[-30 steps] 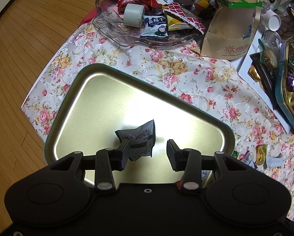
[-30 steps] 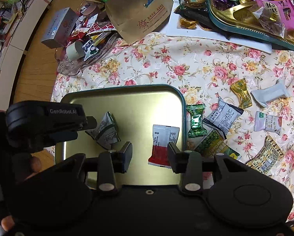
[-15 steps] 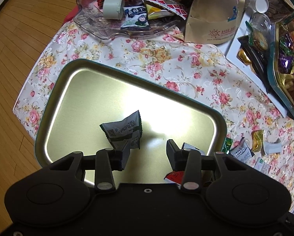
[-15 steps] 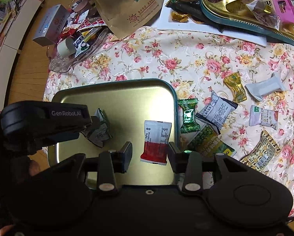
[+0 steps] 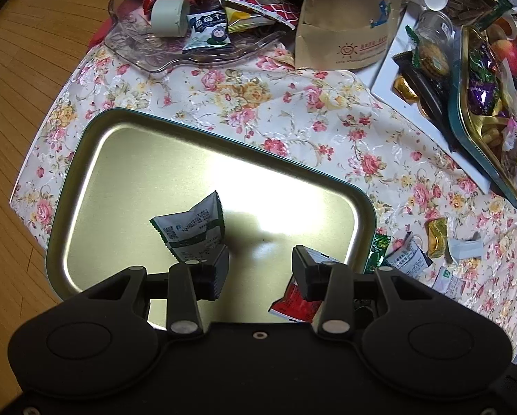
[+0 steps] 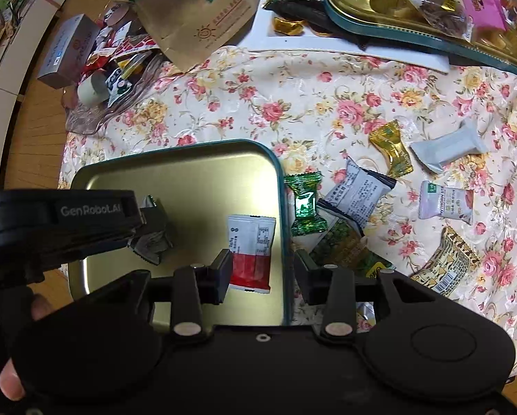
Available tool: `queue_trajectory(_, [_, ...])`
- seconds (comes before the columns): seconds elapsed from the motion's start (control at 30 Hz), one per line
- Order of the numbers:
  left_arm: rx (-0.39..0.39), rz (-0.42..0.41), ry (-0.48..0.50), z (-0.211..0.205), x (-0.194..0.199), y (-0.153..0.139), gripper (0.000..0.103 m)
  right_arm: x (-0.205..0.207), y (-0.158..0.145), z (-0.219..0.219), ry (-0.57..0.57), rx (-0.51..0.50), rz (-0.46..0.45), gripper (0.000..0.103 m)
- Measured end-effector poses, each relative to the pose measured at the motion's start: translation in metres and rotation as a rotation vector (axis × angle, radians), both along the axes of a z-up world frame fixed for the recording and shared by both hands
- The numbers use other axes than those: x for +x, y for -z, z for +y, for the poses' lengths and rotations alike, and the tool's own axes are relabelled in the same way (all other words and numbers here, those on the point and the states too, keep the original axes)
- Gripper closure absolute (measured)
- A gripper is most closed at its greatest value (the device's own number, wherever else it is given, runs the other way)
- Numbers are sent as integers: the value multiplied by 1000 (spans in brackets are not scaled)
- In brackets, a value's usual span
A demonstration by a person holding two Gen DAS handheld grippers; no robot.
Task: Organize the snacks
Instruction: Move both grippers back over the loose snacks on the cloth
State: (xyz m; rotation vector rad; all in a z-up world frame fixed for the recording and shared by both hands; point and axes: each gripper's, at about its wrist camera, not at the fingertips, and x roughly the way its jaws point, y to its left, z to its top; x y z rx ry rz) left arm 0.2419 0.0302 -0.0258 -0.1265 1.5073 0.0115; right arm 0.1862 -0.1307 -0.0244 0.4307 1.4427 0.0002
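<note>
A gold tray with a green rim [image 5: 96, 131] [image 6: 175, 169] lies on the flowered cloth. In it are a crumpled grey-green packet [image 5: 191, 230] [image 6: 153, 238] and a red-and-white packet [image 5: 293, 302] [image 6: 251, 249]. My left gripper [image 5: 260, 269] points down over the tray, open, its left finger beside the grey-green packet and nothing between the pads. Its black body [image 6: 61, 218] shows at the left of the right wrist view. My right gripper [image 6: 263, 273] hangs open over the tray's right rim, the red-and-white packet just below its left finger.
Loose snacks lie right of the tray: a green candy [image 6: 305, 204], a grey-white packet [image 6: 358, 193], a gold candy [image 6: 391, 148], a grey bar [image 6: 445, 148]. A glass dish of snacks [image 5: 189, 52], a paper bag [image 5: 345, 24] and a full tin [image 5: 486, 110] stand behind.
The left gripper has drifted across the tray, so the grey-green packet now sits left of the gap instead of in it. The red-and-white packet has come into the left view.
</note>
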Motion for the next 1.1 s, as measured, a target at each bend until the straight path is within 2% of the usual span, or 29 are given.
queue_trajectory(0.5, [-7,-10,68,-31,-6,-3,53,-7,7,-24,55,-32,22,61])
queue_trajectory(0.7, [-18,-12,92,-49,-9,-4,53,-16,12,-40,66,-97,34,61])
queue_trajectory(0.93, [-54,-8,135,-73,-13,-6,53,-29,22,-68,81,-123,62,61])
queue_trajectory(1.1, [-76,-20,177,-90,-16,-11,53,-38,19,-101,149,-183,47,61])
